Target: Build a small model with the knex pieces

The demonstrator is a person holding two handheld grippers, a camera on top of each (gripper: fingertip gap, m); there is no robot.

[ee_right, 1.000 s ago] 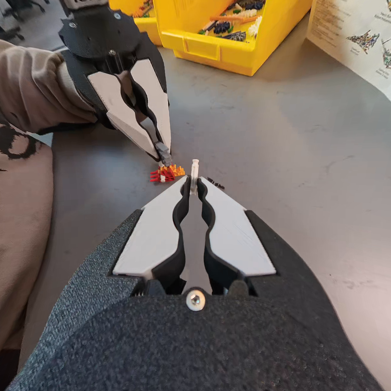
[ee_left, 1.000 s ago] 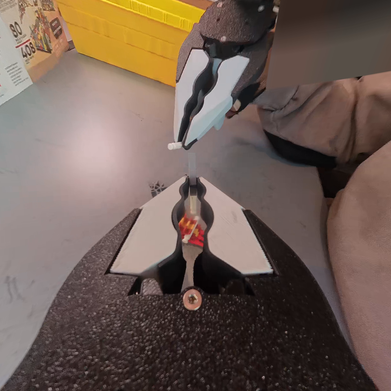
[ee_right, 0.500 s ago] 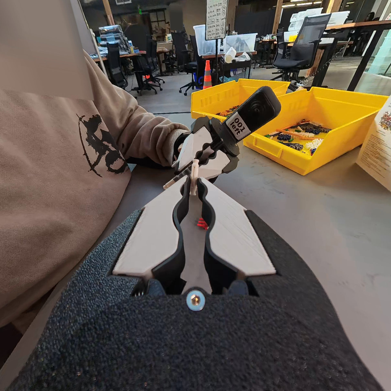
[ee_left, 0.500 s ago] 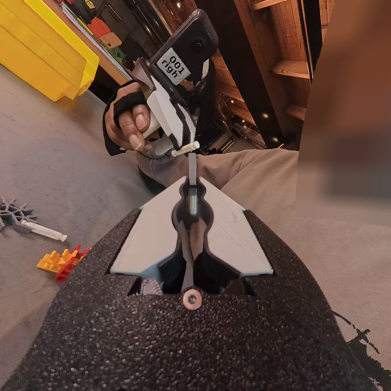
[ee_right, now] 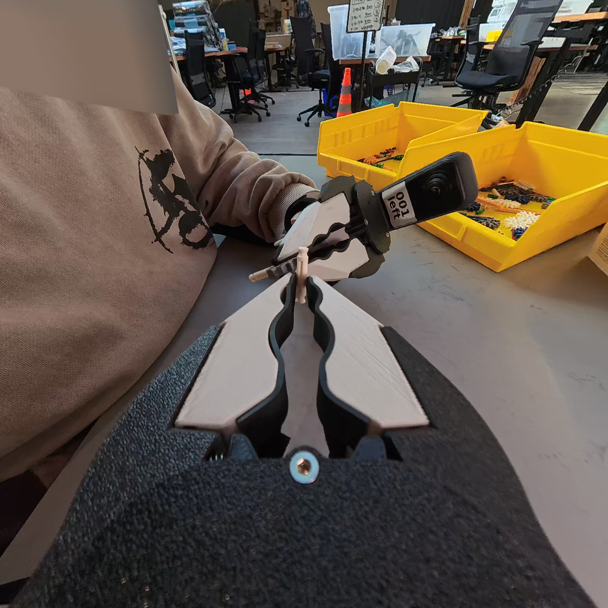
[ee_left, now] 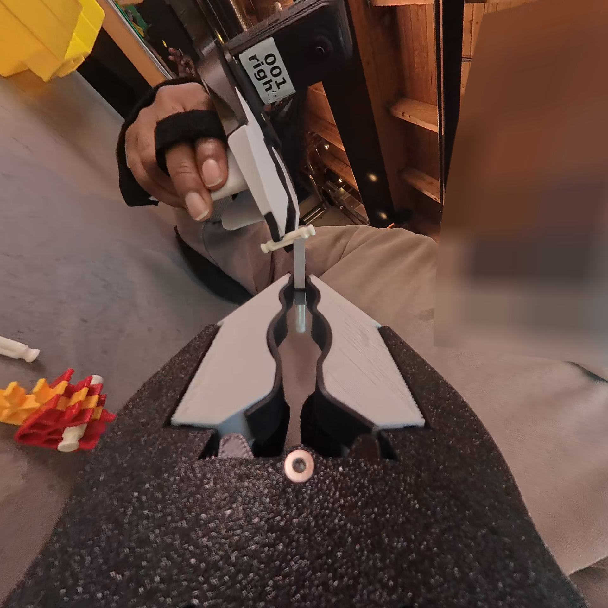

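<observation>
Short white plastic rod [ee_right: 301, 274] being pinched crosswise at the tips of the right gripper [ee_right: 300, 285], jaws closed on it, both ends sticking out past the fingers; seen from the left wrist view as a small bar [ee_left: 287, 239] lying across the far gripper's tip. Meeting it at a right angle, touching or nearly so, a thin grey plastic connector piece [ee_left: 299, 266] being clamped by the left gripper [ee_left: 299, 283], jaws closed on it, its free end reaching up to the white rod. Both being held up above the grey tabletop [ee_right: 493, 345], close in front of a person's beige sweatshirt [ee_right: 82, 246]. Wrapping around the right gripper's handle, a hand [ee_left: 171, 158] wearing a black strap. Lying on the tabletop beside the left gripper, a red and orange cluster of snapped-together plastic pieces [ee_left: 56, 414], and just beyond it another white rod [ee_left: 18, 352]. Sitting farther back, two yellow plastic bins [ee_right: 543, 171] holding assorted coloured pieces.
</observation>
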